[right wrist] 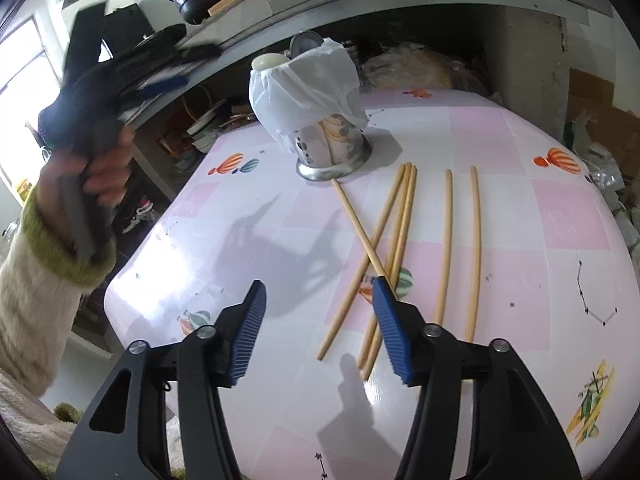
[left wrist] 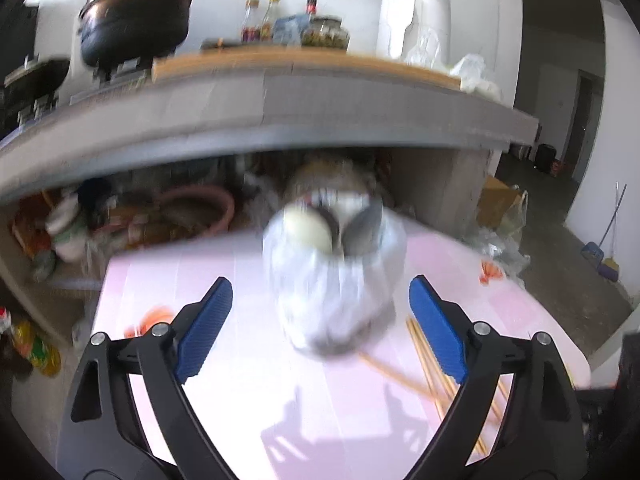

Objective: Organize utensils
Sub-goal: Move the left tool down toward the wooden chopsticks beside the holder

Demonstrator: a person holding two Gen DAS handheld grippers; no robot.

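A metal utensil holder (left wrist: 332,300) (right wrist: 332,140) wrapped in a white plastic bag stands on the pink checked table (right wrist: 500,152). A white spoon (left wrist: 306,226) (right wrist: 269,61) and a grey metal spoon (left wrist: 362,228) (right wrist: 306,42) stick out of it. My left gripper (left wrist: 320,284) is open wide in front of the holder, with gaps on both sides and its pads touching nothing. Several wooden chopsticks (right wrist: 404,220) (left wrist: 432,364) lie loose on the table. My right gripper (right wrist: 319,284) hovers open over their near ends with nothing between its fingers.
A hand (right wrist: 104,168) in a cream sleeve holds the blurred left gripper at the table's left edge. A grey counter (left wrist: 280,120) overhangs the far side, carrying a black pot (left wrist: 136,20), bottles and a white appliance. Clutter fills the space under it.
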